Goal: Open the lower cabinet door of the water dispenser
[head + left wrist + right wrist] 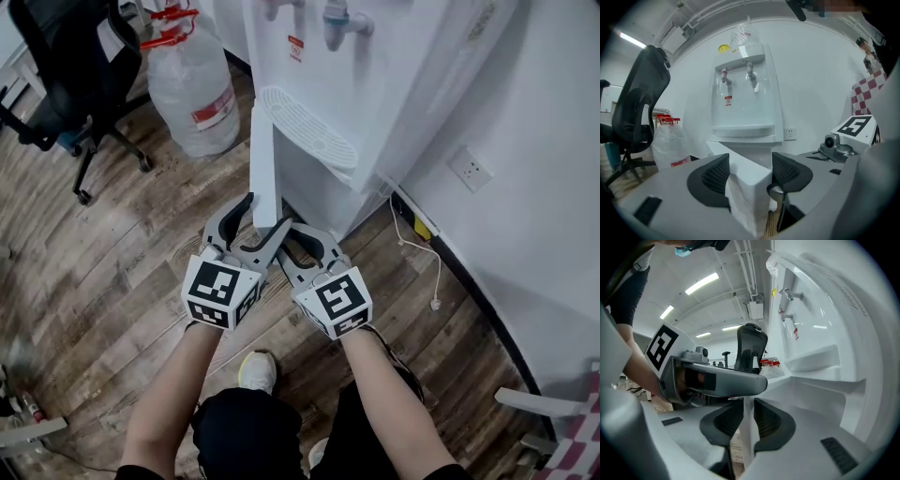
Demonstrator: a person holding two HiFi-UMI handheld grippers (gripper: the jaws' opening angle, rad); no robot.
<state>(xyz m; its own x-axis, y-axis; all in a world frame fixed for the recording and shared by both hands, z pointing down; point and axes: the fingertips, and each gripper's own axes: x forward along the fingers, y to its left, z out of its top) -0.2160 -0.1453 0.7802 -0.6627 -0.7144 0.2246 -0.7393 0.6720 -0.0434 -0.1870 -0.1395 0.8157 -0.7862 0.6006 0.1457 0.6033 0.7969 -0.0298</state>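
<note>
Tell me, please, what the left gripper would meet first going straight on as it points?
Probably the cabinet door, whose edge stands between the left gripper's open jaws; the water dispenser lies beyond.

- Left gripper (750, 176) and right gripper (747, 420): pale grey moulded shells, black cross-hatched pads.
- White left cube (220, 292) and right cube (336, 302), printed with black square markers.
- Black legwear (246, 431).
- Pale shoe (256, 371), yellowish at the toe.
</note>
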